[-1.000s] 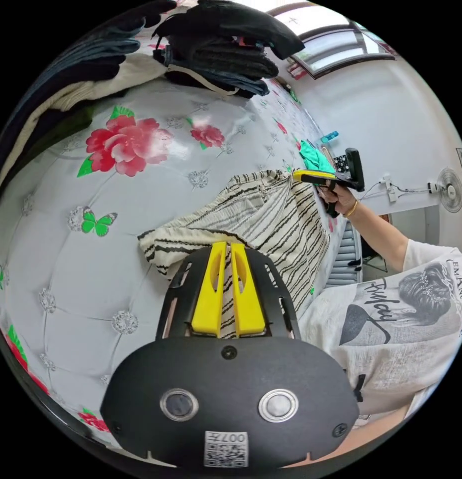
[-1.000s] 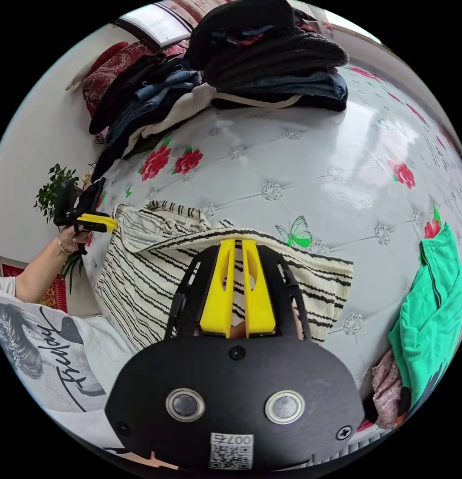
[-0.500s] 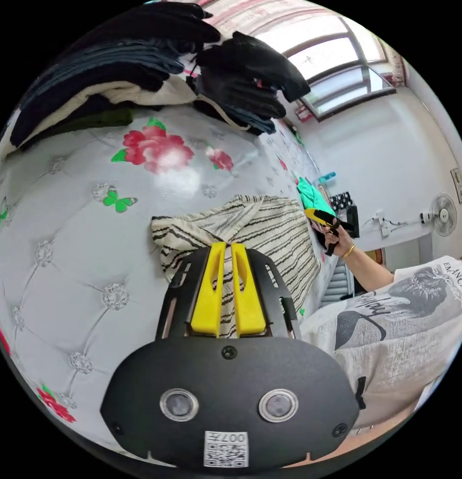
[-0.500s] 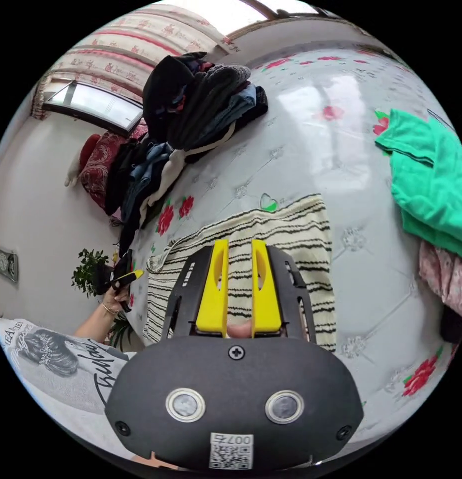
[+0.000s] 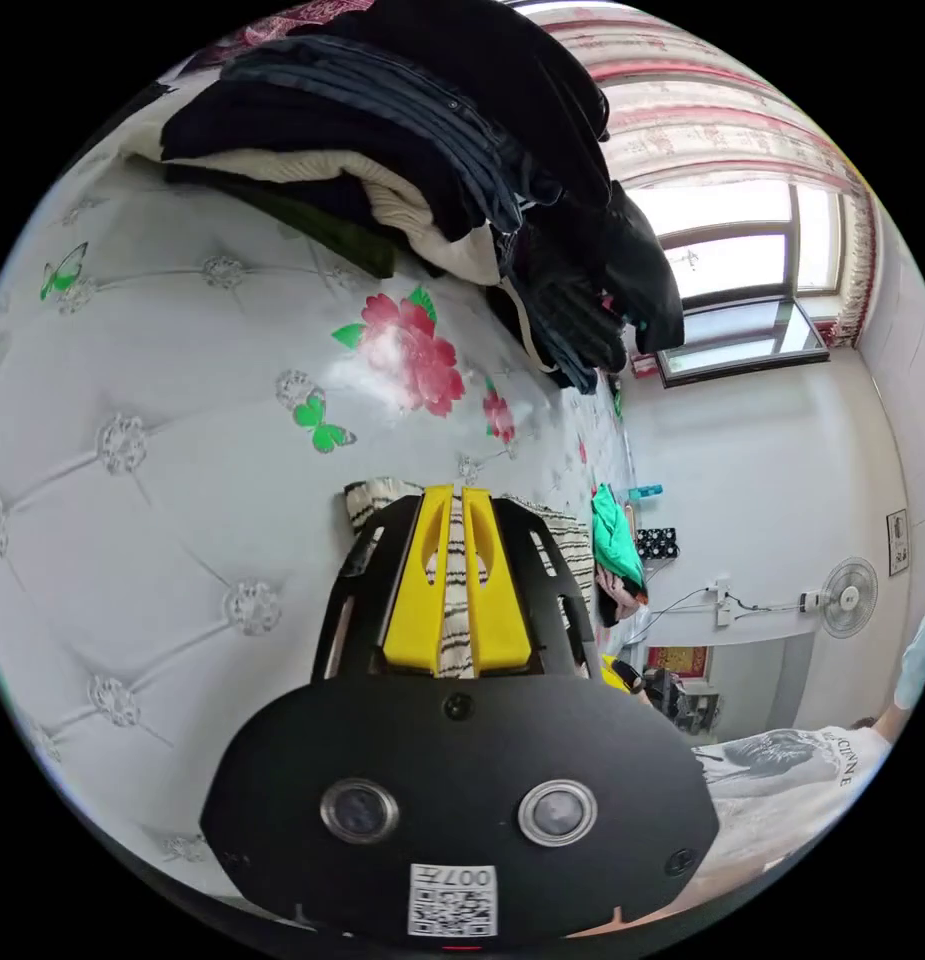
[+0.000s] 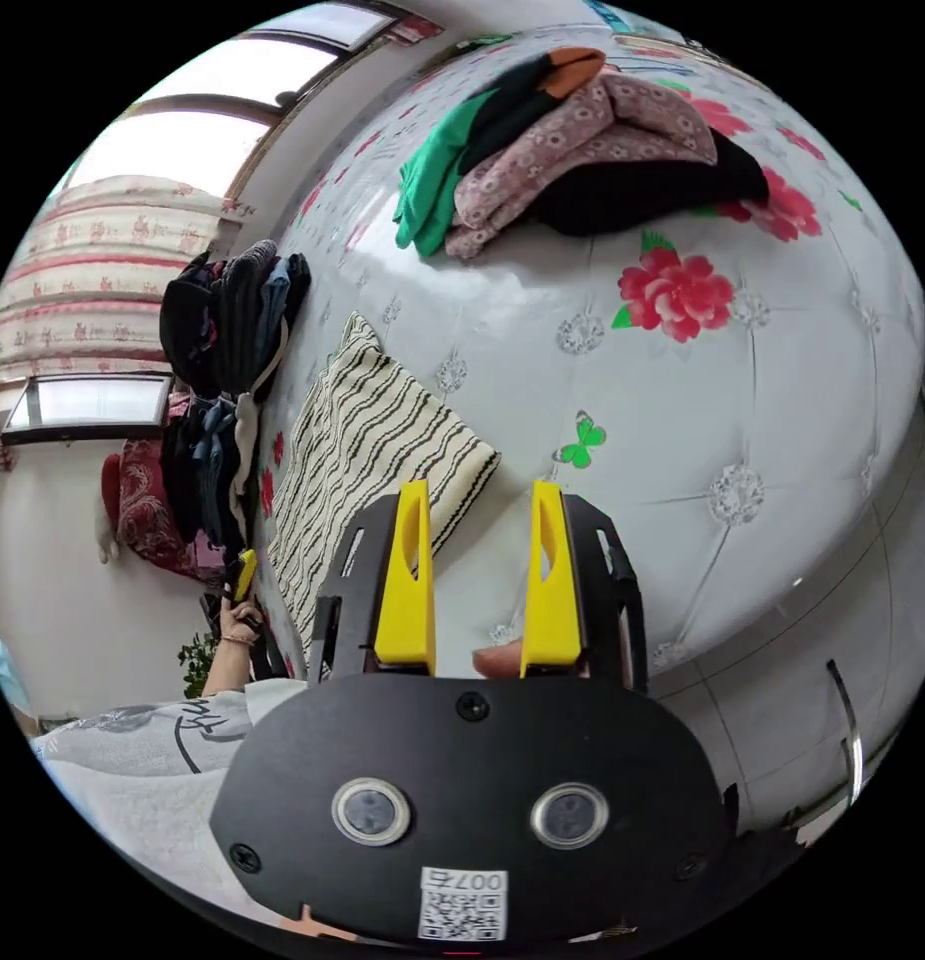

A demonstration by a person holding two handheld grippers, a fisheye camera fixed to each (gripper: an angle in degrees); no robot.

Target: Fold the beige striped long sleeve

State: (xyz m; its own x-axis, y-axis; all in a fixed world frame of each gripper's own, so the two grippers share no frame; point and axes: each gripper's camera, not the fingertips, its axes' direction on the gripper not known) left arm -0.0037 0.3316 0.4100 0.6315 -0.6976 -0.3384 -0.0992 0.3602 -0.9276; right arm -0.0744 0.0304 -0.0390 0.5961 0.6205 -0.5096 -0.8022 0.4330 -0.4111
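Right claw [image 6: 477, 585] has released the striped sleeve [image 6: 367, 450], lying just beside.

Both views are bright with daylight; the window [image 5: 742, 290] at the upper right of the left gripper view is blown out to near white, and the window [image 6: 92, 400] at the left edge of the right gripper view glows likewise; soft glare sits on the glossy quilted bed cover [image 5: 162, 520]; shadows are faint; fisheye bending curves everything near the black circular edges; focus is sharp at centre.
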